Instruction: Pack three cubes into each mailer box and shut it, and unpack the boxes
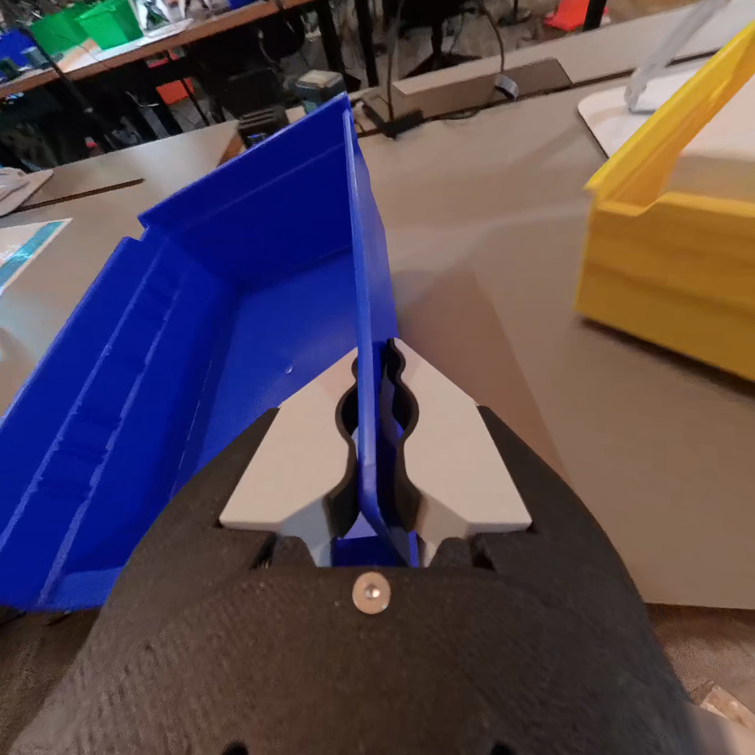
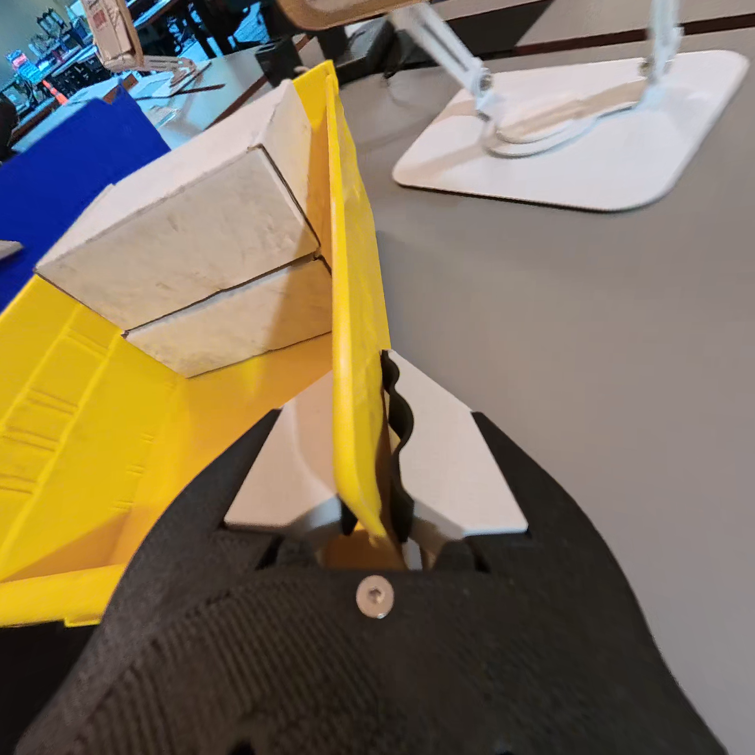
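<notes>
My left gripper (image 1: 378, 359) is shut on the right side wall of a blue plastic bin (image 1: 253, 286), which looks empty inside. My right gripper (image 2: 382, 363) is shut on the right side wall of a yellow plastic bin (image 2: 81, 449). Two closed white mailer boxes (image 2: 192, 228) lie stacked inside the yellow bin, against its far right corner. The yellow bin also shows at the right of the left wrist view (image 1: 670, 278), with a white box in it. The blue bin shows at the left of the right wrist view (image 2: 73, 171). No cubes are in sight.
Both bins are on a grey table (image 1: 470, 228). A white stand with a flat base (image 2: 580, 135) sits on the table beyond the yellow bin. Further tables with green bins (image 1: 85, 24) and clutter lie behind. The tips of one gripper are about 40 cm away from the tips of the other. The right tips stand about 25 cm off the flat base (image 2: 580, 135).
</notes>
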Motion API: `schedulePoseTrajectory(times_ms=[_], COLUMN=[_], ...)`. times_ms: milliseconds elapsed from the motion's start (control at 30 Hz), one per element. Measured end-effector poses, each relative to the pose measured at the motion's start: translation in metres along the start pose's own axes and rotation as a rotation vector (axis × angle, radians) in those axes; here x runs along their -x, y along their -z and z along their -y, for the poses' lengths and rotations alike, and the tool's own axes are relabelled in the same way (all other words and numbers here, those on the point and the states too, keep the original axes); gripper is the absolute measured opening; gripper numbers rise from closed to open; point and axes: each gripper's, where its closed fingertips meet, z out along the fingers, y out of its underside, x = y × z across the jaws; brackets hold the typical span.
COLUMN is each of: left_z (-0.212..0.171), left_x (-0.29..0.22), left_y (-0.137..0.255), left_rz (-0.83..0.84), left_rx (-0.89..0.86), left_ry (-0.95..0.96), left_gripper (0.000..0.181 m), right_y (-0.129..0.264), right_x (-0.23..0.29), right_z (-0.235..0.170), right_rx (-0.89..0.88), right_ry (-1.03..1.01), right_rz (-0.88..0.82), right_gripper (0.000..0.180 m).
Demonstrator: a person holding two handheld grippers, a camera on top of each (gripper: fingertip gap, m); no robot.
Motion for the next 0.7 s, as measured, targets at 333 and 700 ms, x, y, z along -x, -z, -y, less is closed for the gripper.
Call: schedulePoseTrajectory(times_ms=[333, 700], left_z=[0.025, 0.039], left_x=[0.086, 0.116], left_y=[0.065, 0.105], left_rz=[0.215, 0.279], left_rx=[-0.120, -0.243], left_ry=[0.043, 0.075], left_gripper=[0.005, 0.005], right_y=[-0.143, -0.257], right_x=[0.105, 0.280], right_z=[0.018, 0.012], right_rx=[-0.066, -0.087], right_ry=[-0.008, -0.039], right_rz=[-0.040, 0.002], right_gripper=[0.003, 0.068])
